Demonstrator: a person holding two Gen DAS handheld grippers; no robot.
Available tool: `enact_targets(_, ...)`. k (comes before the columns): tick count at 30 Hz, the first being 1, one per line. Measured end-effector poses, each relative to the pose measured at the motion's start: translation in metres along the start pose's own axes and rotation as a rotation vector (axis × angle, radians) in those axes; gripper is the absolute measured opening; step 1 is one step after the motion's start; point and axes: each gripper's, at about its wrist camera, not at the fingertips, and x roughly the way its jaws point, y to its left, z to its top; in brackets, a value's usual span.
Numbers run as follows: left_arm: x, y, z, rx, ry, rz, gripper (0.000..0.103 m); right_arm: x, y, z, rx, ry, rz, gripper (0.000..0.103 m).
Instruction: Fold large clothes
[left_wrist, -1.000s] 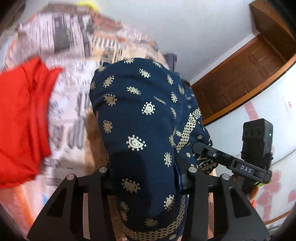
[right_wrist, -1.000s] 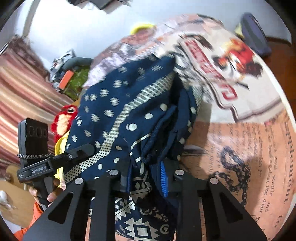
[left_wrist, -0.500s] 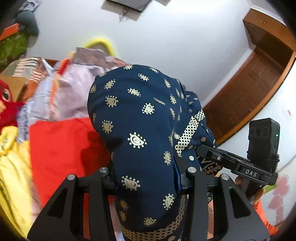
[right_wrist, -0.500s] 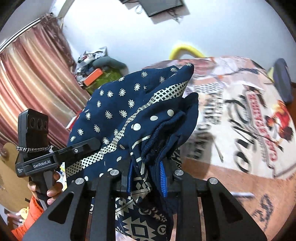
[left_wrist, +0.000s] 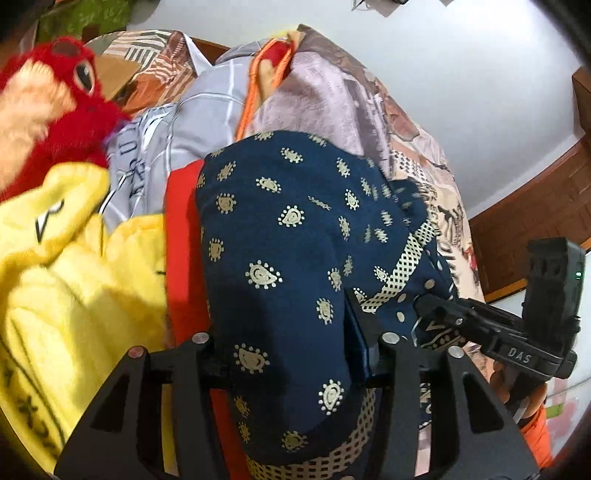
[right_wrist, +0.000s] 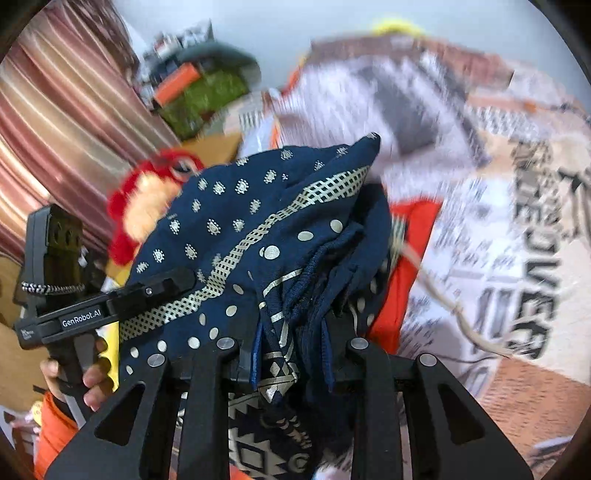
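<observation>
A folded navy garment with gold paisley print and a checked gold border (left_wrist: 288, 258) is held between both grippers. My left gripper (left_wrist: 288, 354) is shut on one end of it; the cloth bulges over the jaws and hides the fingertips. My right gripper (right_wrist: 291, 354) is shut on the bunched edges of the same navy garment (right_wrist: 240, 229). The right gripper's body (left_wrist: 517, 347) shows at the right of the left wrist view, and the left gripper's body (right_wrist: 96, 306) at the left of the right wrist view. The garment hangs over a pile of clothes.
Under the garment lie a red cloth (left_wrist: 181, 258), a yellow fleece (left_wrist: 66, 277), a grey checked shirt (left_wrist: 184, 122) and a red plush toy (left_wrist: 62, 110). A newspaper-print bedsheet (right_wrist: 517, 221) covers the bed. Striped curtains (right_wrist: 55, 129) hang at the left.
Both grippers have swung with the navy garment from above the bedsheet over to the pile with the red cloth, yellow fleece and plush toy. Both grips are unchanged.
</observation>
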Motion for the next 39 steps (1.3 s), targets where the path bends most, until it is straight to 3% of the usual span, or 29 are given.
enact_targets(2,-0.001,0.005,-0.006,0.022,-0.024,-0.023,0.053,0.005,0.000,-0.009,-0.017,-0.011,-0.010,0.030)
enact_targets(5,-0.003,0.001,-0.008,0.048,-0.022,0.000,0.057,0.002,-0.006,-0.016,-0.013,-0.021,-0.025,0.034)
enact_targets(10,-0.023,-0.020,-0.019,0.125,-0.046,0.134,0.059,-0.019,-0.004,-0.022,-0.007,-0.008,-0.093,0.037)
enact_targets(14,-0.047,-0.034,-0.031,0.166,-0.070,0.221,0.059,-0.056,0.008,-0.039,-0.028,-0.048,-0.174,0.038)
enact_targets(18,-0.088,-0.062,-0.047,0.226,-0.131,0.244,0.059,-0.100,0.028,-0.048,-0.068,-0.132,-0.209,0.038)
enact_targets(30,-0.265,-0.178,-0.109,0.363,-0.514,0.195,0.059,-0.279,0.132,-0.100,-0.175,-0.575,-0.114,0.038)
enact_targets(35,-0.336,-0.220,-0.167,0.433,-0.735,0.194,0.059,-0.327,0.175,-0.139,-0.260,-0.746,-0.113,0.039)
enact_targets(39,-0.366,-0.236,-0.208,0.437,-0.857,0.210,0.059,-0.352,0.202,-0.177,-0.312,-0.847,-0.118,0.040)
